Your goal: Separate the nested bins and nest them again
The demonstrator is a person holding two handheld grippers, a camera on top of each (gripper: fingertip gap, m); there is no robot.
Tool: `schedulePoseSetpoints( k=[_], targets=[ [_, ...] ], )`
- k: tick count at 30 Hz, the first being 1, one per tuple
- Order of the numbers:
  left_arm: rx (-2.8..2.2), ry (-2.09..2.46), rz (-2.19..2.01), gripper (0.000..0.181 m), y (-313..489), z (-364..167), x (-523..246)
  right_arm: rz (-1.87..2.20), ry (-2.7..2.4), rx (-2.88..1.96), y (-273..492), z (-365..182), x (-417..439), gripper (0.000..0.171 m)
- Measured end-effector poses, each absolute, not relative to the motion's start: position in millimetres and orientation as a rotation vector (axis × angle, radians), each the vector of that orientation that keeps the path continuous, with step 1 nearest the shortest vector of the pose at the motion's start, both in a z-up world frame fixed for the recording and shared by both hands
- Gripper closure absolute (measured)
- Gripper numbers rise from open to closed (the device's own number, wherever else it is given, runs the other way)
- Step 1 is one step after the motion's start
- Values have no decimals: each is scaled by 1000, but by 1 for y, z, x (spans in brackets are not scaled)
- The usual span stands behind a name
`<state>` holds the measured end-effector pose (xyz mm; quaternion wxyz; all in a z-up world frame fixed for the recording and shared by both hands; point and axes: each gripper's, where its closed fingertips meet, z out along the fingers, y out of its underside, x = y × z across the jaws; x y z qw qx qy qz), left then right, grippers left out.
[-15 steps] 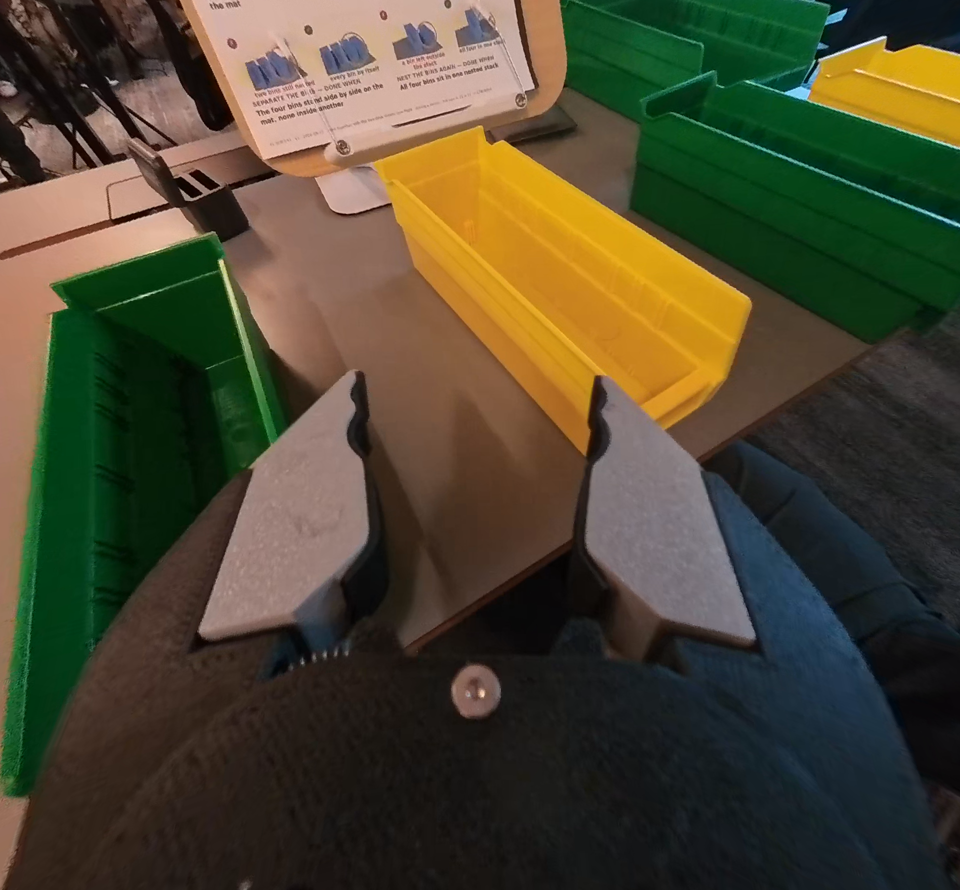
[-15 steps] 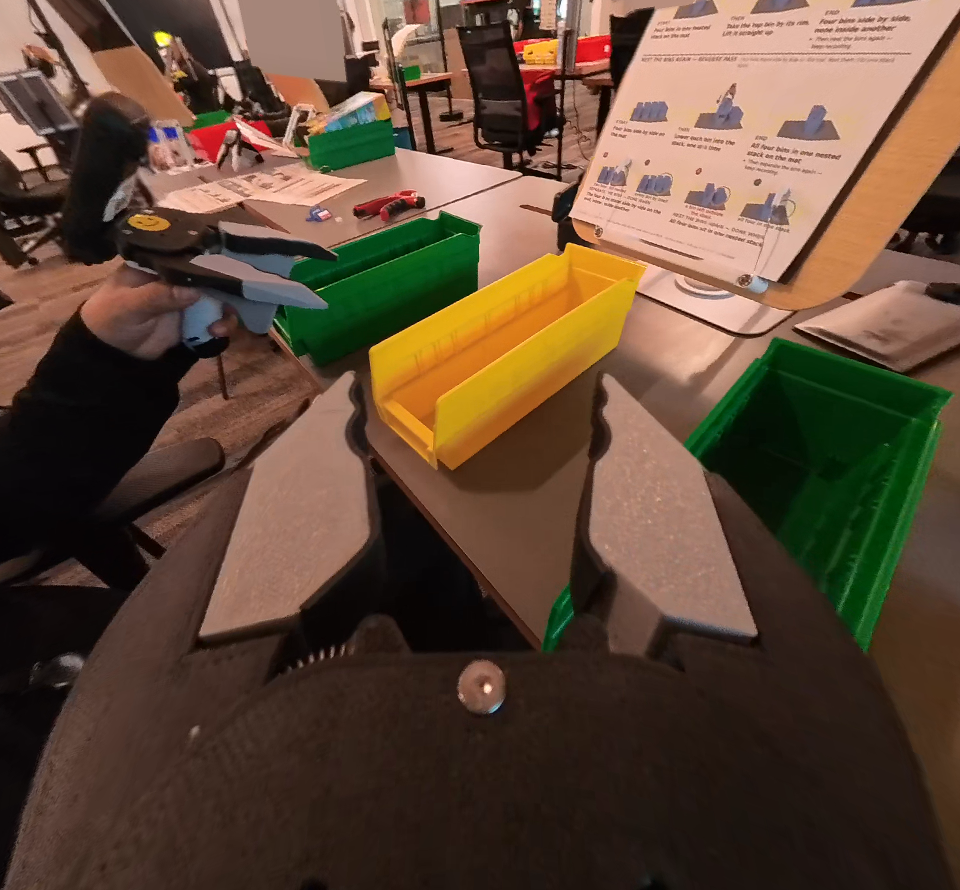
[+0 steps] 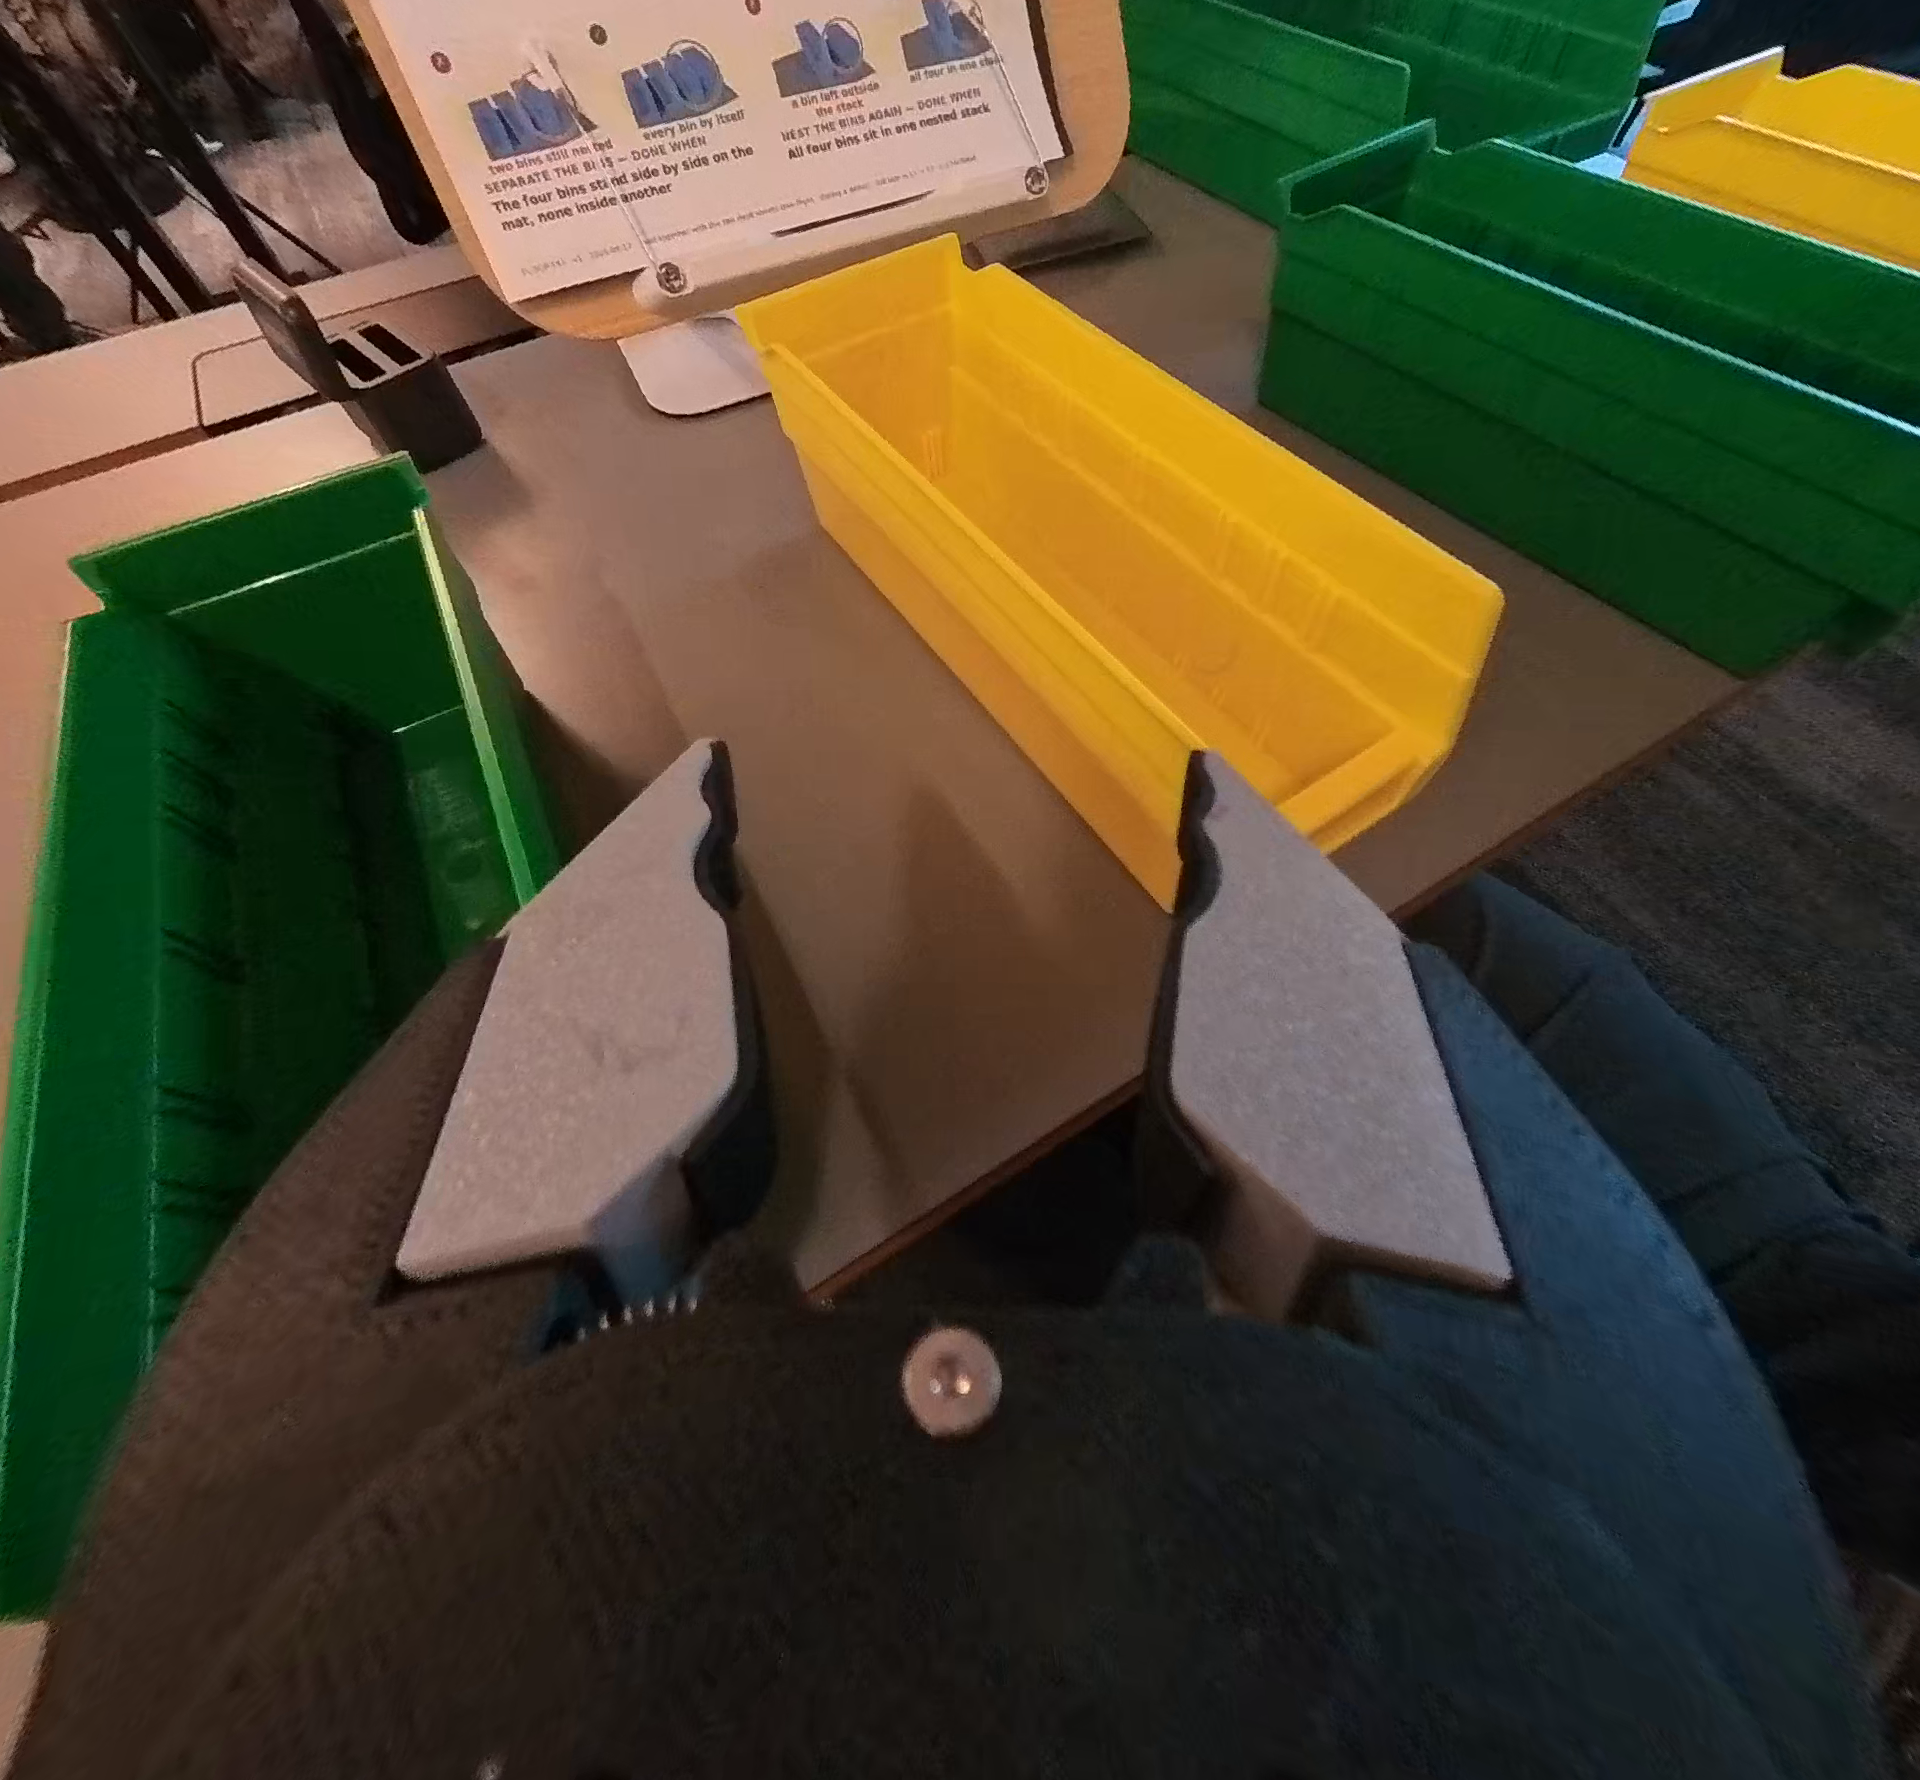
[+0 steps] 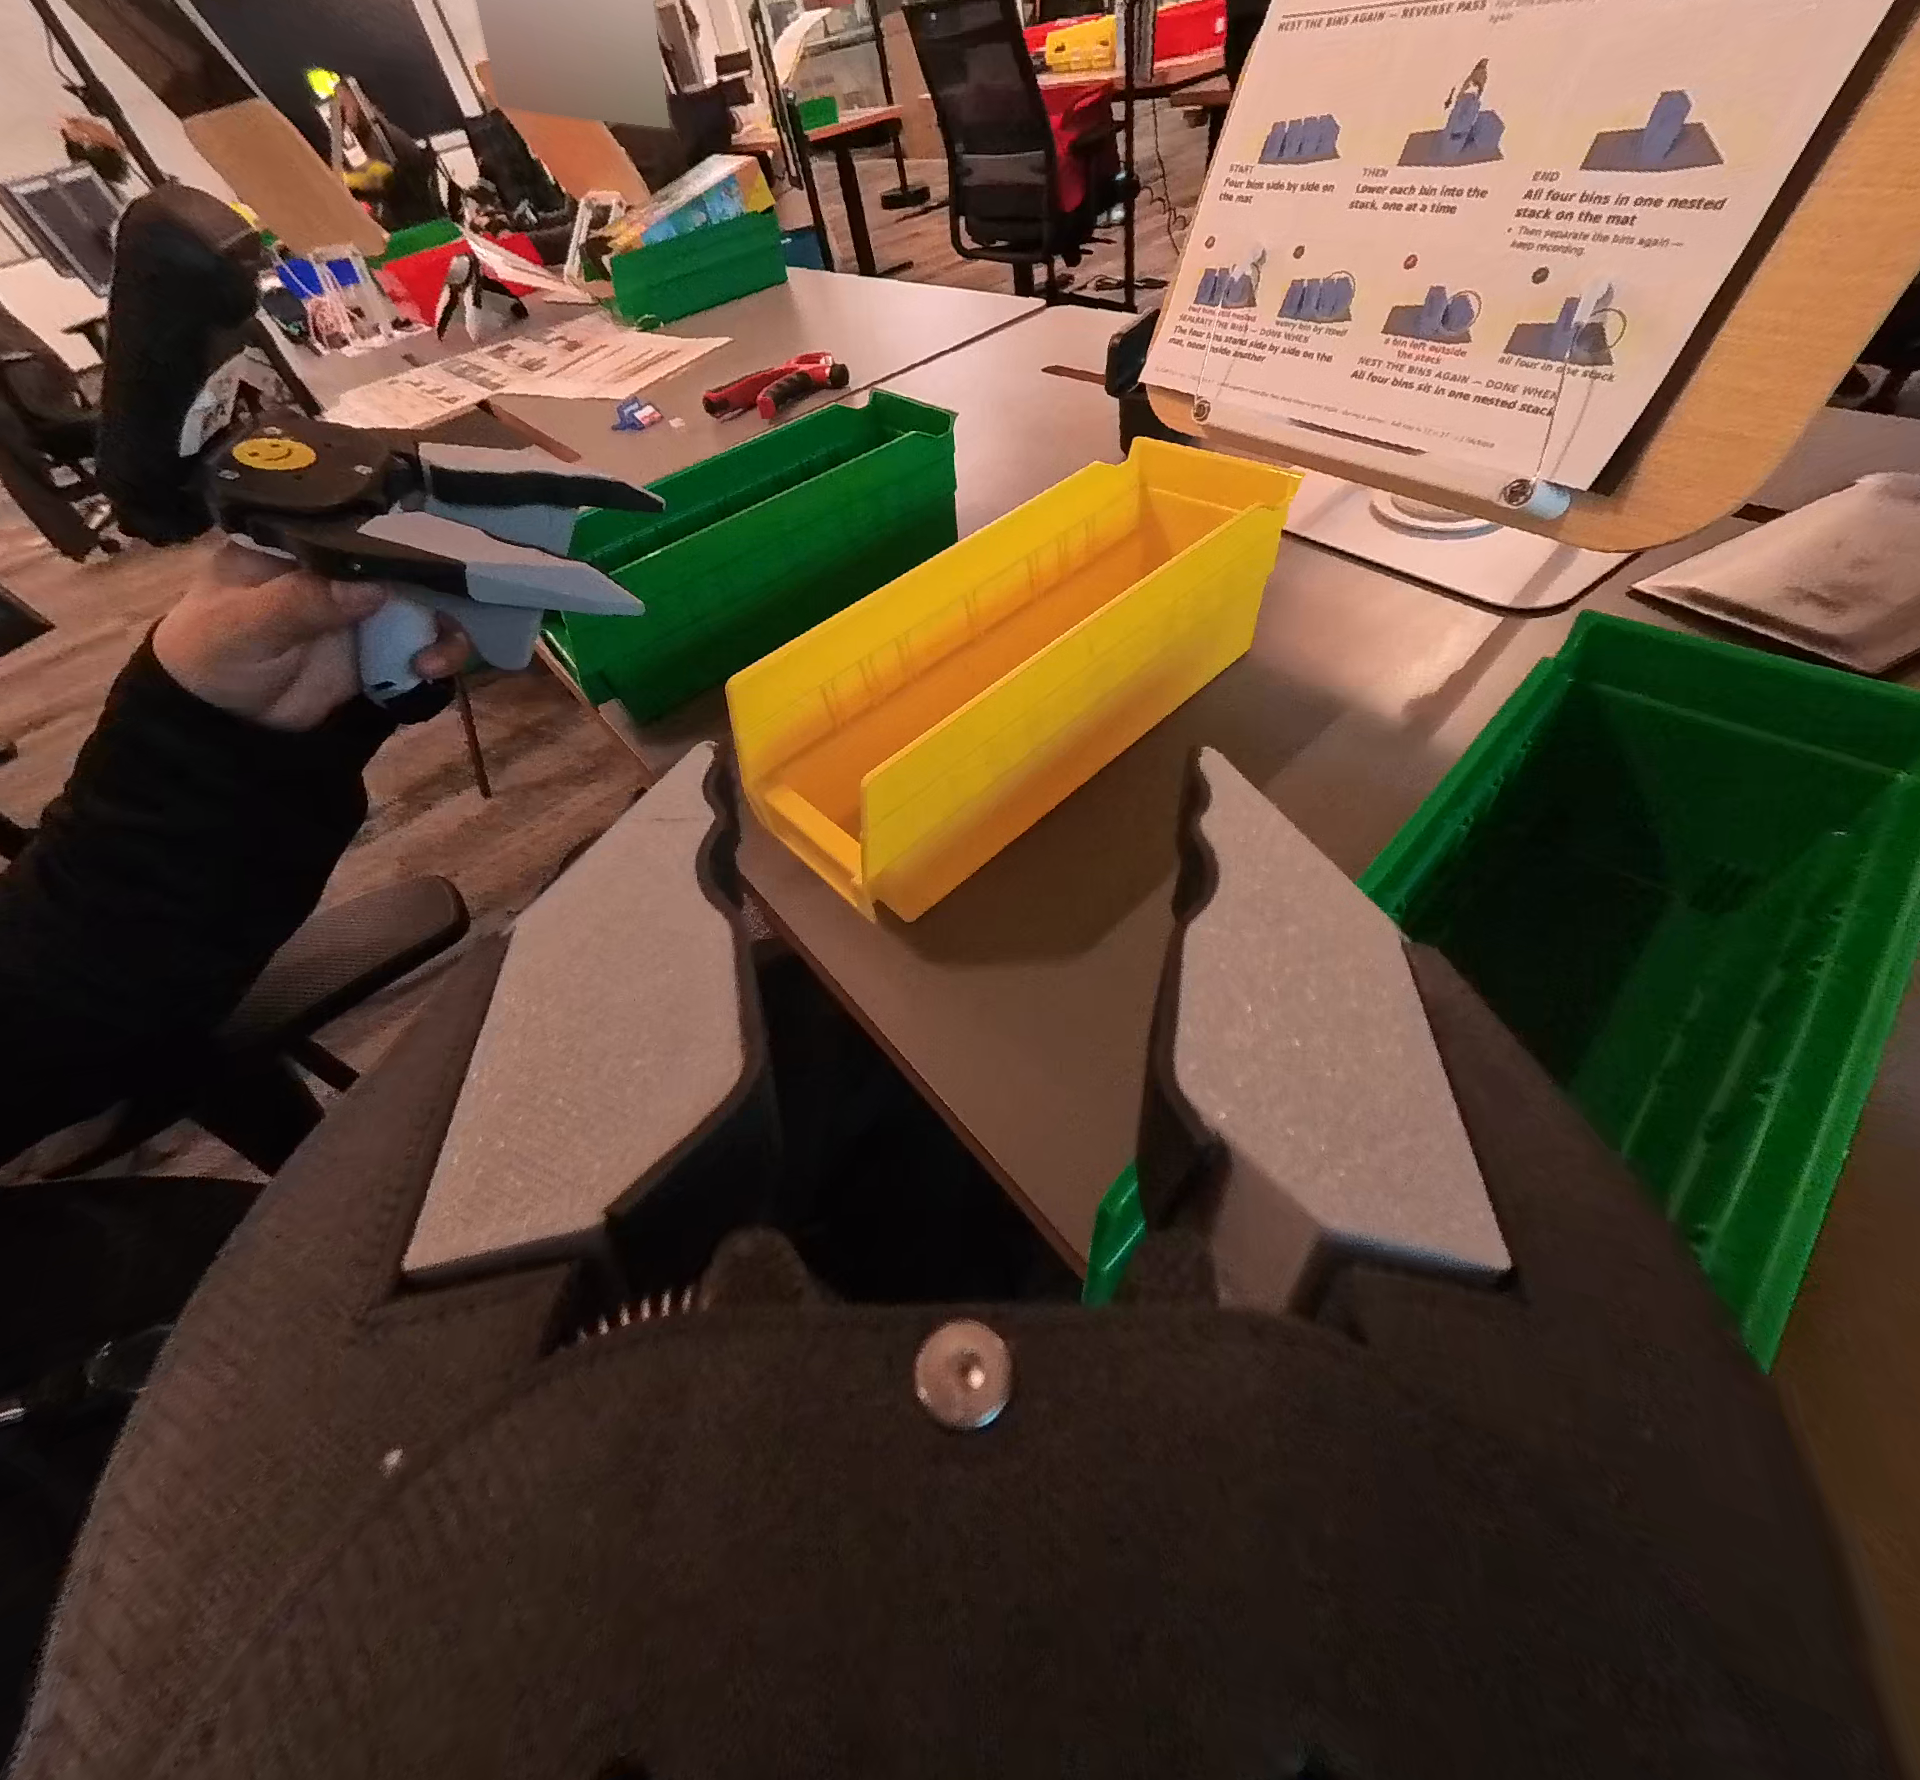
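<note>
Nothing much has moved since half a second ago: both grippers hover over the near edge of the dark grey tabletop [image 3: 914, 899], and the bins sit where they were.

Taking the long yellow plastic bin [image 3: 1122, 587] in the middle of the table as the landmark: it lies alone, open side up, one short end at the table's near edge. To the person's right of it, well apart, stands a long green plastic bin [image 4: 758, 546] that looks like two nested together, judging by its doubled rim. On the other side sits a second green plastic bin [image 4: 1683, 920], open and empty as far as I can see. Behind the yellow bin leans a wooden board with a printed instruction sheet [image 3: 727, 68].

The left gripper [image 3: 951, 826] is released, jaws wide, nothing between them. The right gripper [image 4: 956, 826] is likewise spread and empty, poised just before the yellow bin's near end.

I judge the step in hand is picking a bin to nest or pull apart. To do it well, clamp one long wall near its middle so the bin hangs level, lift straight, and steady the receiving bin with the other gripper so it does not skid.
</note>
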<state>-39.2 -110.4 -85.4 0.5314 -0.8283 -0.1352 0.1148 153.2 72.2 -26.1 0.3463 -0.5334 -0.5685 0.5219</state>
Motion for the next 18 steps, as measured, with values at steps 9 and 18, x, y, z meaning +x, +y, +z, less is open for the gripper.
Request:
schedulePoseSetpoints(
  k=[9, 18],
  targets=[
    [-1981, -319, 282, 96, -112, -85, -40, 1346, -1450, -1400, 77, -25, 155, 94],
    [-1943, -359, 322, 96, -128, -71, -54, 1473, -1376, -1447, 84, -21, 154, 98]
  ],
)
